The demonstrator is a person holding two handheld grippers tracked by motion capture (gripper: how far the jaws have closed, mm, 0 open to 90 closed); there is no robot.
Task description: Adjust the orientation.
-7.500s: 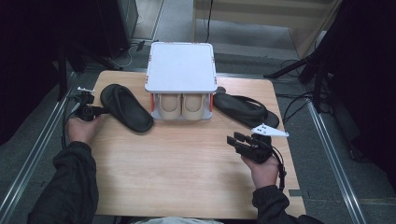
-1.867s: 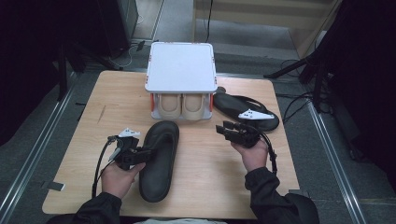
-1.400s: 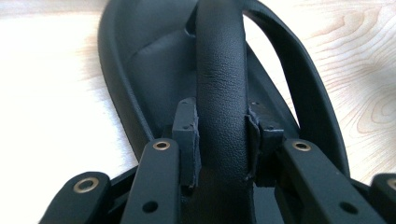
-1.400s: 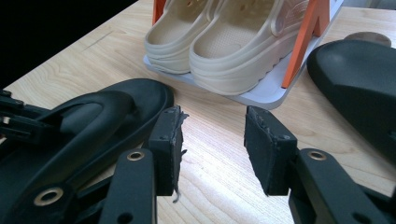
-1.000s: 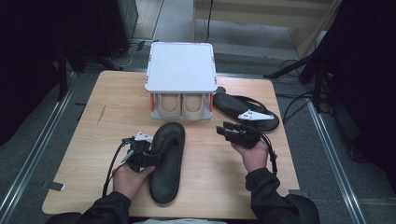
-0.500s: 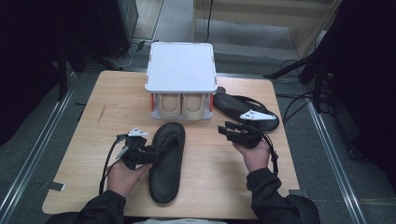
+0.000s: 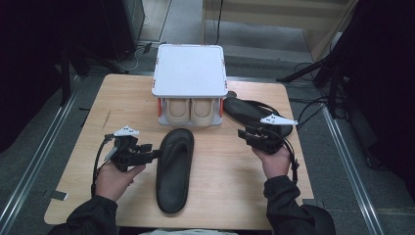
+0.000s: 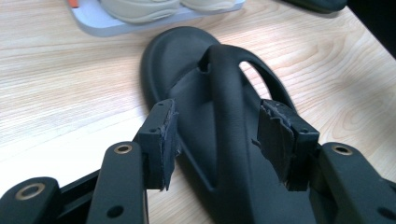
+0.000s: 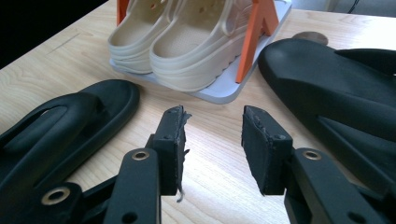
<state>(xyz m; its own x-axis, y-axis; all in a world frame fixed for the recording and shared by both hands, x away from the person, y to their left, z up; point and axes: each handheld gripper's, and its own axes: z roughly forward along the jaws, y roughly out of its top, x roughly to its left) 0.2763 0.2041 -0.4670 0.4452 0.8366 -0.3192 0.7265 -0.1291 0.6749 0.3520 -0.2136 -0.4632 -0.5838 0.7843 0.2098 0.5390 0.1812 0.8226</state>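
Plainly unbranded black sandal point(image 7: 174, 169) (no lettering), wooden table point(image 7: 220, 171)

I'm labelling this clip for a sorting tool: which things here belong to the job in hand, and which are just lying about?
In the job:
- black flip-flop, its strap between the left tongs, which have just been opening
- second black flip-flop beside the right tongs

Lying about:
- white rack
- beige clogs in it

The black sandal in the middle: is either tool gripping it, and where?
No. The left tool straddles the black sandal's strap, jaws just opened, pads clear. The right tool is empty.
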